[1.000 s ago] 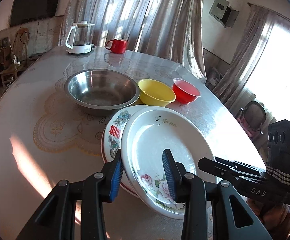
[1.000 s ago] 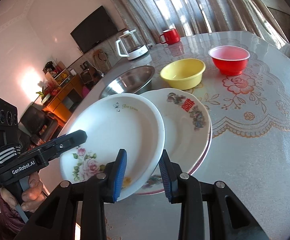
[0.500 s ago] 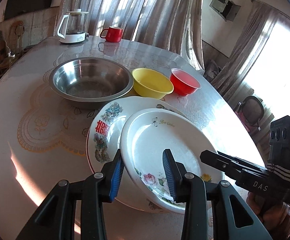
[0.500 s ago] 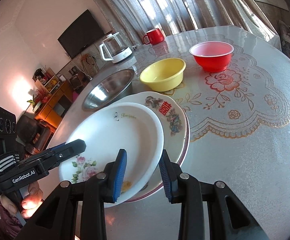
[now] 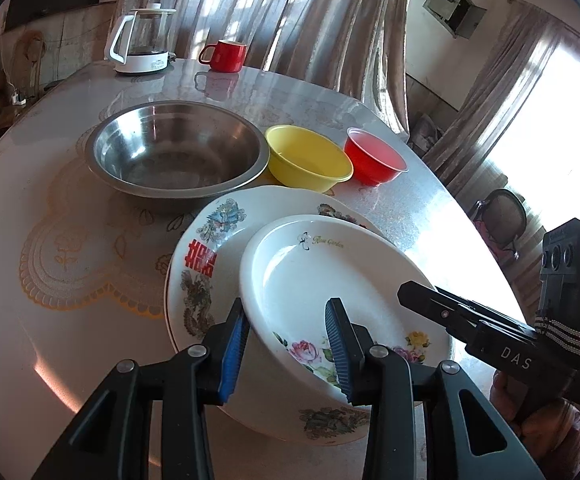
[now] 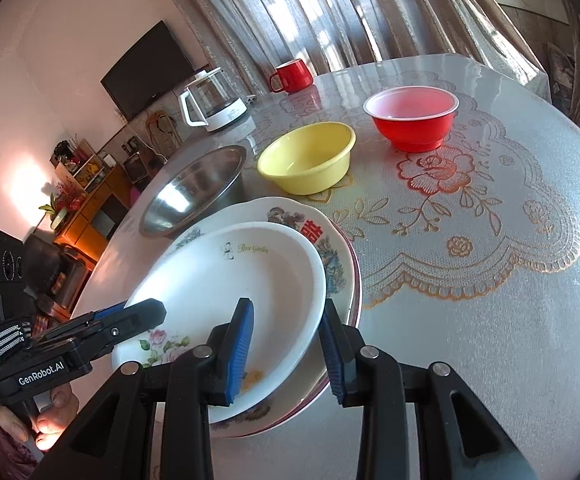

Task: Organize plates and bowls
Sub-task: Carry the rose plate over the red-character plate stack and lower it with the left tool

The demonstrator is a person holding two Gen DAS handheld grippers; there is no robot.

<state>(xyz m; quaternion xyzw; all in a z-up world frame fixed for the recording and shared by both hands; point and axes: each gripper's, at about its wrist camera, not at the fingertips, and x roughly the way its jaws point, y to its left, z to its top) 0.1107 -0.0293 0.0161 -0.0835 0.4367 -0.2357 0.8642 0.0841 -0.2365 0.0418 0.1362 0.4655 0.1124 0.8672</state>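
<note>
A white plate with roses [image 5: 329,276] [image 6: 226,280] is carried between both grippers. My left gripper [image 5: 286,344] is shut on its left rim, one pad inside the plate and one under it. My right gripper [image 6: 286,344] is shut on its right rim the same way. The plate is over a larger patterned plate [image 5: 202,264] [image 6: 329,256] that lies on the table; I cannot tell whether they touch. Behind them stand a steel bowl [image 5: 174,148] [image 6: 194,188], a yellow bowl [image 5: 305,156] [image 6: 305,156] and a red bowl [image 5: 373,156] [image 6: 409,116].
A red mug [image 5: 226,56] [image 6: 291,76] and a glass kettle [image 5: 142,40] [image 6: 214,100] stand at the far edge of the round table [image 5: 50,320]. A lace-patterned cover lies under the dishes. A chair is off the table's right side.
Both grippers have carried the white plate forward and a little down. It now covers more of the patterned plate. The bowls look nearer.
</note>
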